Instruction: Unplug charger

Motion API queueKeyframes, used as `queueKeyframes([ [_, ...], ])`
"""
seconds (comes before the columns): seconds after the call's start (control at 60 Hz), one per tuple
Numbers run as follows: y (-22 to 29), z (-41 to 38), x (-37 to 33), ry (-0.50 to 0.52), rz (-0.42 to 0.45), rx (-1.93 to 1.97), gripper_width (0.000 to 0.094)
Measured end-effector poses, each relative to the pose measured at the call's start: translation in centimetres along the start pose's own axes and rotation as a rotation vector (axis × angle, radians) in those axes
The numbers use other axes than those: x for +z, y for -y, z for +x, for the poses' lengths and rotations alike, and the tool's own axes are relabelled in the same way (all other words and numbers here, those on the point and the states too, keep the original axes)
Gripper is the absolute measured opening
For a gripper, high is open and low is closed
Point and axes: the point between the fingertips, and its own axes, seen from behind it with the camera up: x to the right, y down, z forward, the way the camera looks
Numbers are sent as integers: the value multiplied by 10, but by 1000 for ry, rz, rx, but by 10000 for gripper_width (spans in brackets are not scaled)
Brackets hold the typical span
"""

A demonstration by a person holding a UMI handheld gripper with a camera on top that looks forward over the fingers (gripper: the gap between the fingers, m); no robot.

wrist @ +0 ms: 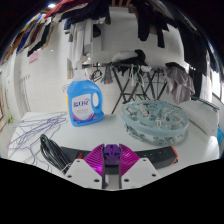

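My gripper point(111, 165) is shut on a small purple block, the charger point(111, 152), with both magenta pads point(95, 160) pressing on its sides. The charger sits just above a long black strip point(58, 153) that lies across the white table point(100, 132) right ahead of the fingers and shows on both sides of them. Whether the charger's pins are still in the strip is hidden by the fingers.
A blue detergent bottle point(83, 104) stands beyond the fingers to the left. A round clear glass dish point(154, 117) sits beyond them to the right. Thin loose cables point(35, 128) lie on the table at the left. Chairs and desks stand farther back.
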Motion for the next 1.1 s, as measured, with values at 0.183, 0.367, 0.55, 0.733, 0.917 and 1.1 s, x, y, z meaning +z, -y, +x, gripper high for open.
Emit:
queueKeyframes([
  [0.183, 76, 18, -30, -19, 158, 46, 127],
  [0.367, 151, 88, -76, -64, 205, 168, 127],
  [0.55, 126, 218, -83, -203, 136, 133, 129],
  [0.733, 33, 305, -50, -286, -38, 67, 169],
  [0.917, -36, 327, -22, -288, -159, 69, 276],
  [1.1, -24, 315, -60, -270, -167, 43, 819],
])
